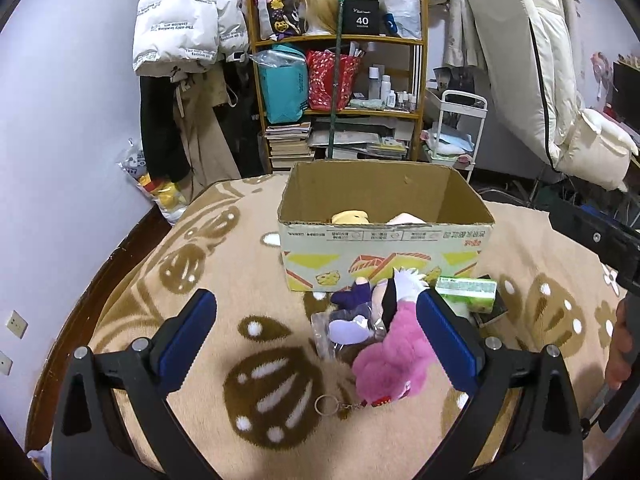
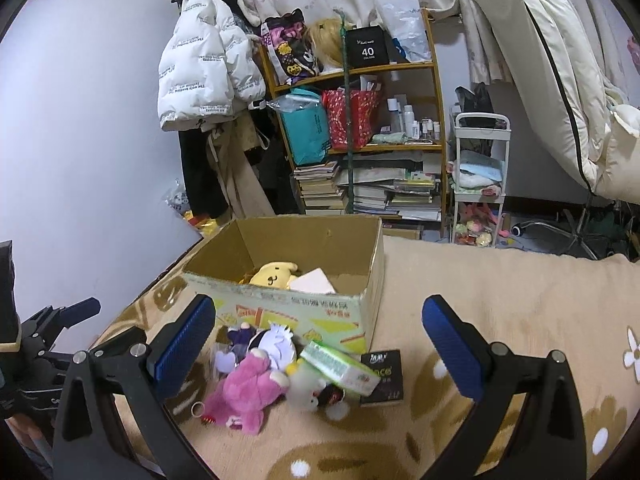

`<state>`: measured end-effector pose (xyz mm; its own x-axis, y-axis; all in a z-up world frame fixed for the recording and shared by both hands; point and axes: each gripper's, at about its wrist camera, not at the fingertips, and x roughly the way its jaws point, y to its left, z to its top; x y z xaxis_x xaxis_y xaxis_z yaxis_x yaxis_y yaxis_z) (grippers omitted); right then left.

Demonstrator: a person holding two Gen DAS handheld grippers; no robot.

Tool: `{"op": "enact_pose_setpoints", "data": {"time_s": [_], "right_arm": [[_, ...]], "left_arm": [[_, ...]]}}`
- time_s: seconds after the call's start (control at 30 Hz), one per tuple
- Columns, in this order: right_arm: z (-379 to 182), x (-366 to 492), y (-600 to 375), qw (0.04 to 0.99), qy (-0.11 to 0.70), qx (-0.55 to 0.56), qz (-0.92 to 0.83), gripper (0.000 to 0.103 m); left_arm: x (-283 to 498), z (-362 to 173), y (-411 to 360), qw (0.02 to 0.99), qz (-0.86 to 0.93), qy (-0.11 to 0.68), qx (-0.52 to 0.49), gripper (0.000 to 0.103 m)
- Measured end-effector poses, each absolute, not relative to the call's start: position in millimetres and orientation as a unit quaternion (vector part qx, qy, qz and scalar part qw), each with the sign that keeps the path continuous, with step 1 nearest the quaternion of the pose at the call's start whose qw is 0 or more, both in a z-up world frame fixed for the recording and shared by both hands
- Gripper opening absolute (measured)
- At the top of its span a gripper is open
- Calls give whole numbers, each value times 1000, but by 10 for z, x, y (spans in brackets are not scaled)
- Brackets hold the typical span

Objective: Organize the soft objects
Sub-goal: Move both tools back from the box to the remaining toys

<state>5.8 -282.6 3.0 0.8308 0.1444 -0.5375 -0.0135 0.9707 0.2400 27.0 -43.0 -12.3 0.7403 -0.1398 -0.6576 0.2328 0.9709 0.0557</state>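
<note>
Left gripper point(image 1: 316, 332): jaws spread wide, holding nothing. It hovers above the patterned blanket point(image 1: 248, 264). The pink plush toy point(image 1: 394, 354) lies just inside its right finger, with that finger's blue pad point(image 1: 444, 340) close beside the toy; contact cannot be confirmed from this angle. A key ring point(image 1: 326, 404) attached to the toy lies between the fingers, nearer the camera. Ahead of the pink toy are a small doll in dark purple point(image 1: 354, 300) and a white-haired plush point(image 1: 406, 280), packed together.

Right gripper point(image 2: 318, 346): jaws likewise fully apart, nothing grasped. The same pile of toys lies between its fingers, toward the left finger. A green-and-white packet point(image 2: 340, 366) rests tilted on the pile, with a black box point(image 2: 382, 378) beside it, nearer the right finger.

Directly ahead of both grippers stands an open cardboard box point(image 2: 360, 280), touching the far edge of the pile. Inside it are a yellow plush point(image 2: 272, 274) and a pale object point(image 2: 314, 280), partly hidden by the box wall.
</note>
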Motion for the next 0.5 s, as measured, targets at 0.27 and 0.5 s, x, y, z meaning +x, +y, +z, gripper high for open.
{"op": "enact_pose_setpoints", "data": {"time_s": [0.27,0.5], "right_arm": [[-27,45,-2805,948,297,110,40,103],[-152,175,-2833,940,315,124,35,103]], "left_arm": [[326,-199,-450,927,-100,356,62,99],[417,-296,-528,922,-113,367,55,99]]}}
